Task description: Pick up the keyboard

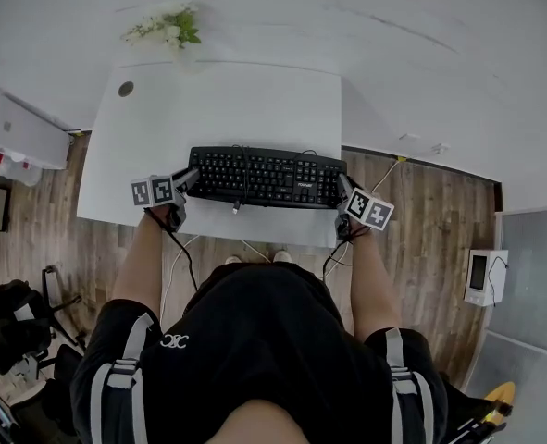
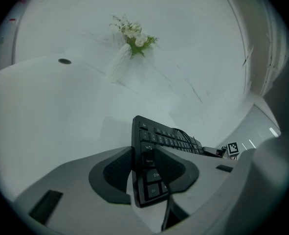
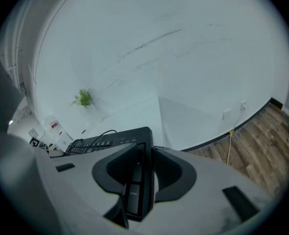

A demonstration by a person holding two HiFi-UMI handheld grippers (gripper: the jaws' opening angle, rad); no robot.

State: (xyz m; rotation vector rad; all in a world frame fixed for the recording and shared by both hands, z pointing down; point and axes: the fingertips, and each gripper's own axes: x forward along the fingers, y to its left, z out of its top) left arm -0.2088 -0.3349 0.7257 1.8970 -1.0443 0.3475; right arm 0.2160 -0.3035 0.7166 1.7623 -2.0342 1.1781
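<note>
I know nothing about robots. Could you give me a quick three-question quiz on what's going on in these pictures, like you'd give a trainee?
1. True or false: the keyboard is clamped at both ends, by the left gripper and the right gripper.
2. What stands at the far edge of the white table? A) a mug B) a vase of flowers C) a lamp
3. Fill in: the keyboard is ____ in colour.
Key: 1 true; 2 B; 3 black.

Both ends of the keyboard (image 1: 266, 176) hide behind fingers (image 1: 187, 177).
</note>
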